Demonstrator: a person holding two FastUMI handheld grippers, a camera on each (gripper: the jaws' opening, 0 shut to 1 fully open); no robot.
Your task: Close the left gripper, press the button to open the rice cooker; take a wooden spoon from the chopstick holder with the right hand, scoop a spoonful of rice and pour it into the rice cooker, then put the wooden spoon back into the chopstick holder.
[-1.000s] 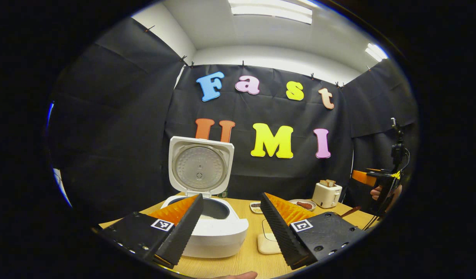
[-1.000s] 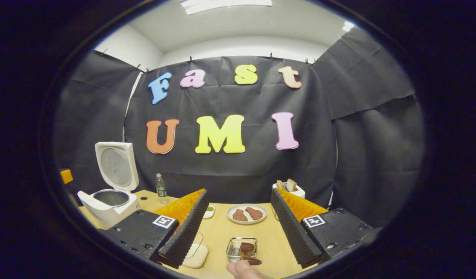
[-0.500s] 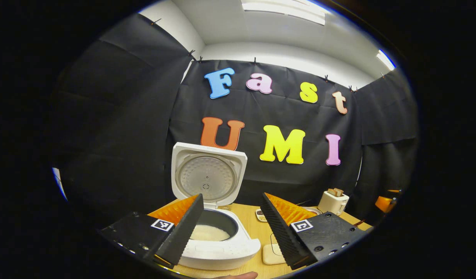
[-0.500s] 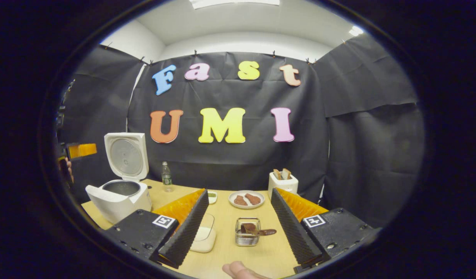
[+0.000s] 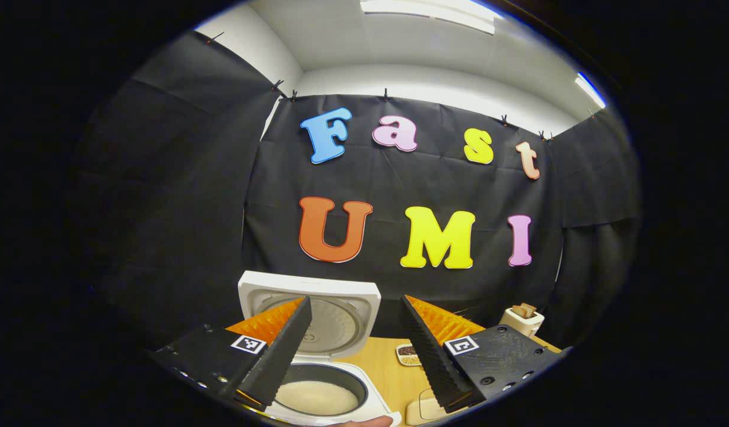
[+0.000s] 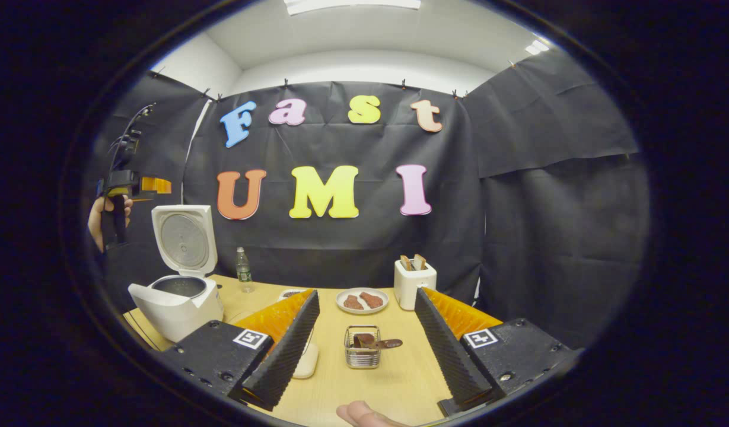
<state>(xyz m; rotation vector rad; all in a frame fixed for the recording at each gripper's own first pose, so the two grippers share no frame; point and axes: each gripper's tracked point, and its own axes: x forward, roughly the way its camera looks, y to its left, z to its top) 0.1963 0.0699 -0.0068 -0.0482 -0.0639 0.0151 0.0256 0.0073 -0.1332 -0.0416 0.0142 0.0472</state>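
Right gripper [image 6: 367,344], jaws spread and holding nothing, faces the chopstick holder [image 6: 362,354] at twelve o'clock on the bench [image 6: 400,379], the wooden spoon [image 6: 383,343] lying across its rim. With the rice cooker [image 6: 177,296] open at ten o'clock, fetching the spoon seems next: advance, straddle its handle, close. Left gripper [image 5: 355,350] is spread, empty.

Bright overhead ceiling panels [image 6: 352,3], sharp focus, strong fisheye bending at edges.
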